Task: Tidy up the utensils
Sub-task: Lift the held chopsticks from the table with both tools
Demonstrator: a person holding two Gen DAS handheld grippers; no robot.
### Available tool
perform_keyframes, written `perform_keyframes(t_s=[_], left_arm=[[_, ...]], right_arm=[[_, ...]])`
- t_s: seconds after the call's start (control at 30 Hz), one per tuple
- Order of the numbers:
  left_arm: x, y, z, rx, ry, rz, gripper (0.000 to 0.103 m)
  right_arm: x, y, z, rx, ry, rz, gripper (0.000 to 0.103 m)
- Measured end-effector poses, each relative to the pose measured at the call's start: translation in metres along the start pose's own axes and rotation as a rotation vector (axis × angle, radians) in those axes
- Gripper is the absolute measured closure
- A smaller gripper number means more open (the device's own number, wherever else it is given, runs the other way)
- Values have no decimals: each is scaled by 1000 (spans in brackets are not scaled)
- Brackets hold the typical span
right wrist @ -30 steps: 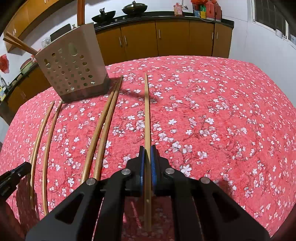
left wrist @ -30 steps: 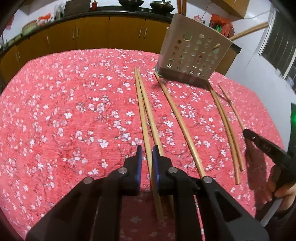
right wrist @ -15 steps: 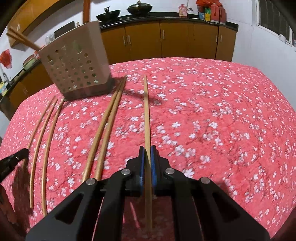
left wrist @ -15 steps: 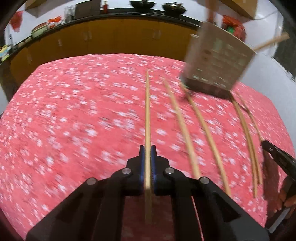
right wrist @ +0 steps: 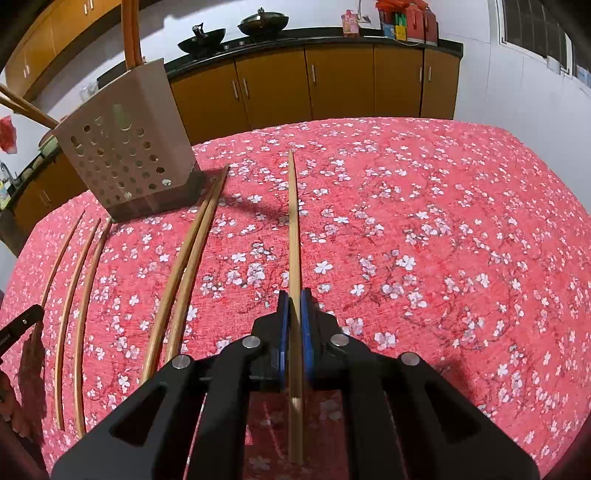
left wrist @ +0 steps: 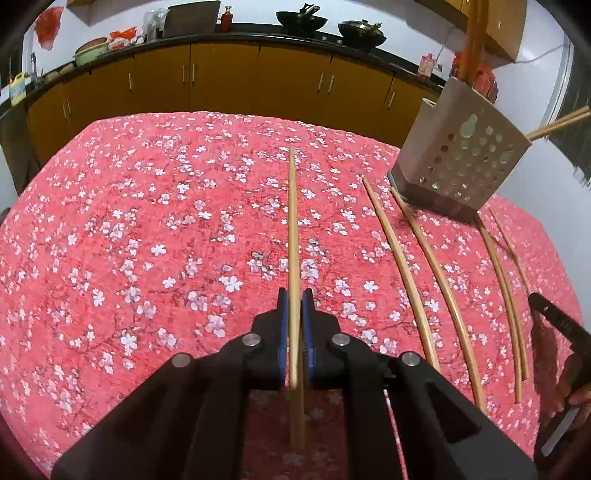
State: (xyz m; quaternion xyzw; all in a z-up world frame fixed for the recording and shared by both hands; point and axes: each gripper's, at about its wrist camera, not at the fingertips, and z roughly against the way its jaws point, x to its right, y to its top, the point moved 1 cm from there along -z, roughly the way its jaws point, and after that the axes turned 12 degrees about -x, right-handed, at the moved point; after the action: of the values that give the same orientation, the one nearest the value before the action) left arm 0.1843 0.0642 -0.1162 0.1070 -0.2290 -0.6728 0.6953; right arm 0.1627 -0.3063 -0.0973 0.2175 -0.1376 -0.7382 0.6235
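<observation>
Each pair of tongs is shown pinching one chopstick. The left tongs [left wrist: 294, 306] are pressed together on the left-held chopstick [left wrist: 293, 229], gripped near its thick end, its shaft pointing away over the flowered red cloth [left wrist: 129, 240] that covers the counter. The right tongs [right wrist: 294, 306] are likewise closed on the right-held chopstick [right wrist: 293, 229], again near its butt end. Whether either stick is lifted clear of the cloth cannot be told with certainty, though a shadow beneath the right-held one suggests that it is raised. The perforated utensil holder [right wrist: 125, 155] stands at the far side of the counter, and chopsticks are already seen rising from its top [right wrist: 130, 33] (some lean out over its rim), so part of the sorting is judged complete. What is left is considerable: in the left wrist view, four loose chopsticks [left wrist: 402, 273] lie on the cloth in two pairs between the left tongs and the holder, one pair beside the holder's base and one further right. In the right wrist view, a close-lying pair [right wrist: 184, 266] runs up to the holder's base and three more [right wrist: 77, 295] lie further left, near the edge. The task is therefore judged to be in progress, with the two gripped sticks yet to be delivered to the holder and the loose ones yet to be gathered.
</observation>
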Motion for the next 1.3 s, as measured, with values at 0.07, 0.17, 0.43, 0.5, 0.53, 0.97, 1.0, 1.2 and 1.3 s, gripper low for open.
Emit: perform_keyframes(t_s=[0.07, 0.17, 0.43, 0.5, 0.53, 0.97, 1.0, 1.2, 1.3], left_arm=[[1, 0, 0, 0, -4, 2, 93], [3, -1, 1, -6, 10, -15, 93], [7, -10, 6, -11, 38, -64, 93], [7, -10, 6, -11, 37, -62, 93], [7, -10, 6, -11, 37, -61, 93], [5, -10, 7, -11, 30, -50, 93], [5, -10, 7, -11, 32, -51, 93], [8, -10, 8, -27, 56, -68, 95], [7, -7, 10, -44, 53, -61, 95]], right_arm=[[-1, 0, 0, 0, -2, 1, 95], [-1, -1, 1, -1, -8, 13, 95], [-5, -5, 4, -2, -15, 24, 95], [-5, -5, 4, -3, -14, 23, 95], [-5, -5, 4, -2, -14, 22, 95], [-3, -9, 7, -4, 0, 16, 95], [-3, -9, 7, -4, -1, 17, 95], [-1, -9, 10, 0, 7, 12, 95], [2, -9, 22, 28, 19, 1, 95]])
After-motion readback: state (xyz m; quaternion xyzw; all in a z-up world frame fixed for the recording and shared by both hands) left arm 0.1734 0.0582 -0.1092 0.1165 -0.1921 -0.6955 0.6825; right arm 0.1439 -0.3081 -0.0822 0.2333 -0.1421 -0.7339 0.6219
